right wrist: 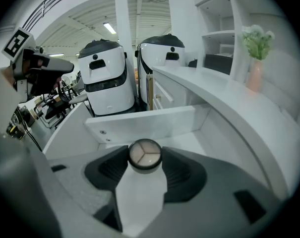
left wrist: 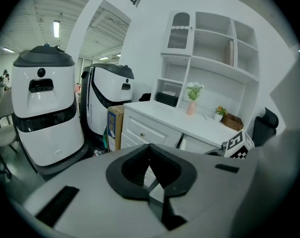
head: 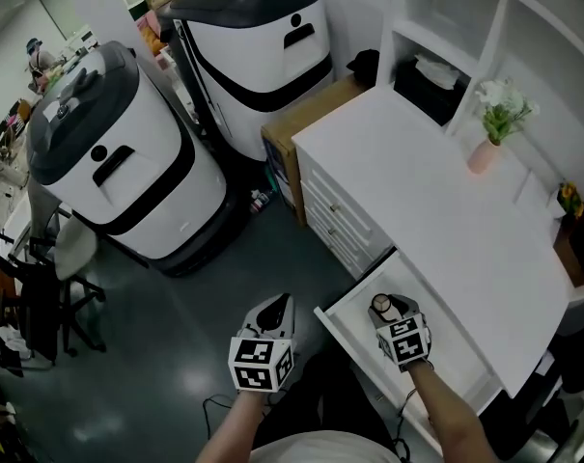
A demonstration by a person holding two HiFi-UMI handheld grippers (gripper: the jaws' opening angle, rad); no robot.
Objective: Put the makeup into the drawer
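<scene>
A round makeup compact (right wrist: 145, 155) with a pale three-part lid sits between the pads of my right gripper (right wrist: 145, 158), which is shut on it. In the head view the compact (head: 381, 304) and right gripper (head: 392, 311) hang just inside the open white drawer (head: 342, 334), near its front left corner. The drawer's front panel (right wrist: 150, 123) stands beyond the compact in the right gripper view. My left gripper (head: 278, 307) hovers over the dark floor left of the drawer. Its jaws meet at the tips (left wrist: 150, 148) with nothing between them.
The white desk top (head: 446, 191) carries a pink vase with flowers (head: 485, 154) and overhangs the drawer's right side. Closed drawers (head: 340, 215) lie behind it. Two large white and black machines (head: 108, 162) (head: 258, 46), a cardboard box (head: 301, 114) and a chair (head: 41, 302) stand to the left.
</scene>
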